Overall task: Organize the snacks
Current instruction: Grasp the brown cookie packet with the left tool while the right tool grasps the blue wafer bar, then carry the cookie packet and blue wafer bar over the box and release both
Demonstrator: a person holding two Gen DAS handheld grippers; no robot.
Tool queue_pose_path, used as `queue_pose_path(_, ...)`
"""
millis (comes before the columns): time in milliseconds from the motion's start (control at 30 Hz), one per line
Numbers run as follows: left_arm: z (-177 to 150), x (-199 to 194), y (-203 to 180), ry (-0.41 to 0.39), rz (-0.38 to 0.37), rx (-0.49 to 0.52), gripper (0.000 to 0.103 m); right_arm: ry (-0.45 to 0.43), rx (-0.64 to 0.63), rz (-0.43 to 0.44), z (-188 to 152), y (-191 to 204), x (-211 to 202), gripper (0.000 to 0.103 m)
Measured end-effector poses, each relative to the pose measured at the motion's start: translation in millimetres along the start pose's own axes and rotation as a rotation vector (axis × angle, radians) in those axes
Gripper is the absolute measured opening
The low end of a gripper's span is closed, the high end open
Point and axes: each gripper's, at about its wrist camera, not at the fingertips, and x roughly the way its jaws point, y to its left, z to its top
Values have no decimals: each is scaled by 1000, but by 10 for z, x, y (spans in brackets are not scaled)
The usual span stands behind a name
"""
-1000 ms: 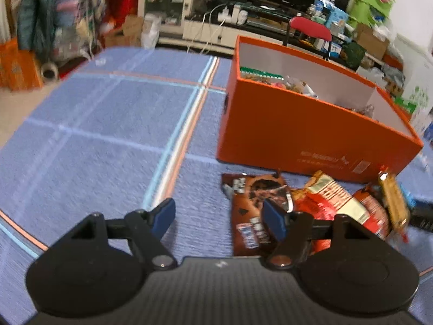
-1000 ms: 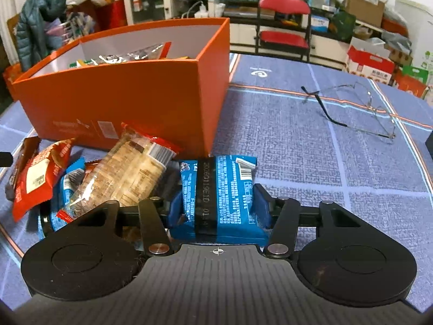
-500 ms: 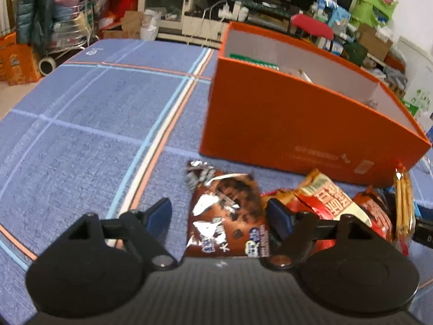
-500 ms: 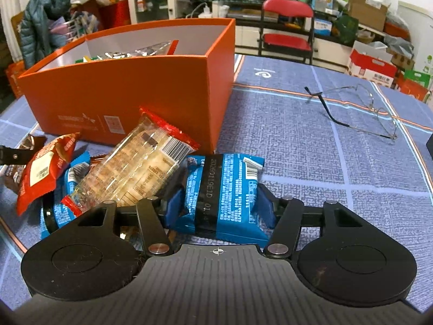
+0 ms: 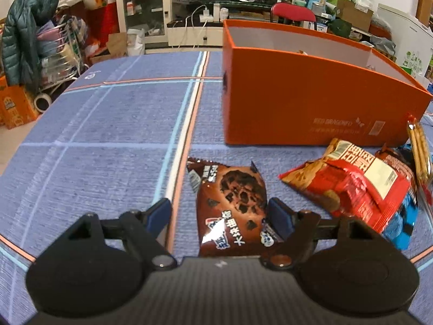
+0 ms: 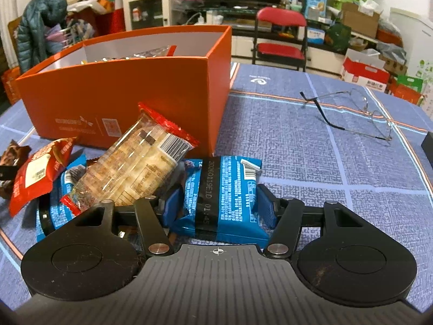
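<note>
A brown chocolate-cookie pack (image 5: 232,195) lies flat on the blue cloth, between the fingers of my left gripper (image 5: 217,208). That gripper is open; its right pad is close to the pack's edge and its left pad stands well clear. My right gripper (image 6: 220,205) is open around a blue snack pack (image 6: 224,187) that rests on the cloth, its pads loose at the pack's sides. The orange box (image 5: 297,103) (image 6: 135,97) stands behind, with several snacks inside.
A red pack (image 5: 351,184) (image 6: 35,173), a clear cracker pack (image 6: 130,168) and another blue pack (image 6: 67,178) are piled in front of the box. Wire-framed glasses (image 6: 360,116) lie on the cloth at the right. A red chair and clutter stand beyond the table.
My left gripper has sunk and rolled, and the brown pack now lies between its wider fingers. My right gripper's fingers have spread slightly around the blue pack.
</note>
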Motion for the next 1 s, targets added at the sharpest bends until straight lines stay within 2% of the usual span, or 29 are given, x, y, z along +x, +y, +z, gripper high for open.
queue_pose_path(200,-39,-8,53,-8,-12,7,80,9,26,-22,3,50,-17,49)
queue_pose_path(233,-45,-3,45,-8,-10,12,83,8,28,-26,0,63,-19,49)
queue_pose_path(267,-52,7,25,-4,-5,13,97,6,31,-30,-4,69,-22,49)
queue_pose_path(300,-63,36,12,15,1,8,102,4,32,-36,-9,84,-21,50)
queue_pose_path(433,-72,52,-54,-15,11,15,102,6,39,-49,-26,147,-43,52)
queue_pose_path(633,-29,95,-63,-13,31,-12,101,8,44,-50,-8,146,-46,53)
queue_pose_path(800,11,97,-36,-24,34,-30,86,8,43,-51,5,144,-50,52)
queue_pose_path(833,19,89,-35,-30,34,-33,77,9,44,-52,11,146,-52,51)
queue_pose_path(867,28,76,-38,-34,37,-37,65,9,46,-53,14,145,-56,45)
queue_pose_path(900,40,63,-48,-33,32,-34,59,9,48,-56,12,138,-59,38)
queue_pose_path(1000,39,48,-73,-29,26,-25,56,11,51,-61,13,168,-70,38)
